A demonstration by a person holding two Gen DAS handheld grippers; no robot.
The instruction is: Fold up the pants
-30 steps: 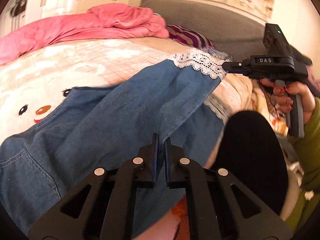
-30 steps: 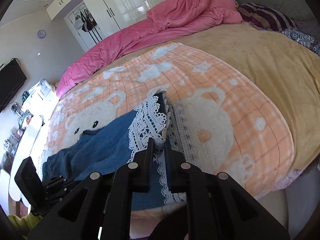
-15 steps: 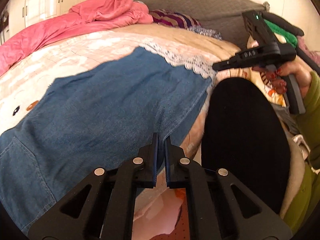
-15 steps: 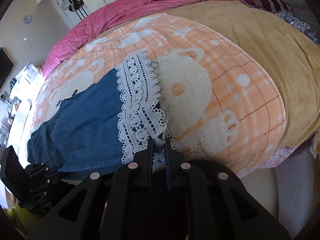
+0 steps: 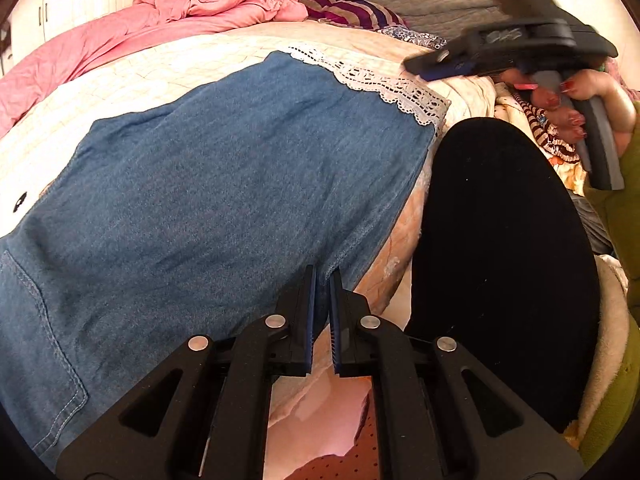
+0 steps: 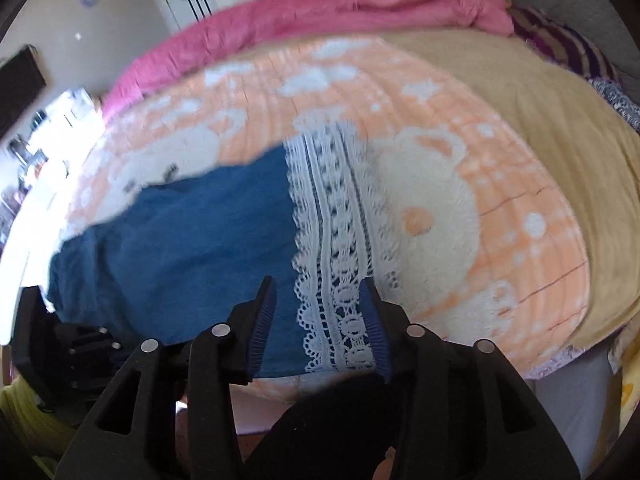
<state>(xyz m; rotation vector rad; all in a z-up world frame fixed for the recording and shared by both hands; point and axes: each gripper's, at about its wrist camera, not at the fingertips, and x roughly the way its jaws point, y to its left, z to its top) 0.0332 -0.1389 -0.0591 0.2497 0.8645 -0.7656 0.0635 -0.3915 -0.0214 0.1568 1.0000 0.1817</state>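
With the pants (image 5: 224, 184) spread flat on the bed (image 6: 520, 184), my right claw (image 6: 320, 312) has just been opening off the lace hem (image 6: 340, 240), so I'd lift it clear while my left claw (image 5: 322, 300) stays pinched shut on the denim edge.
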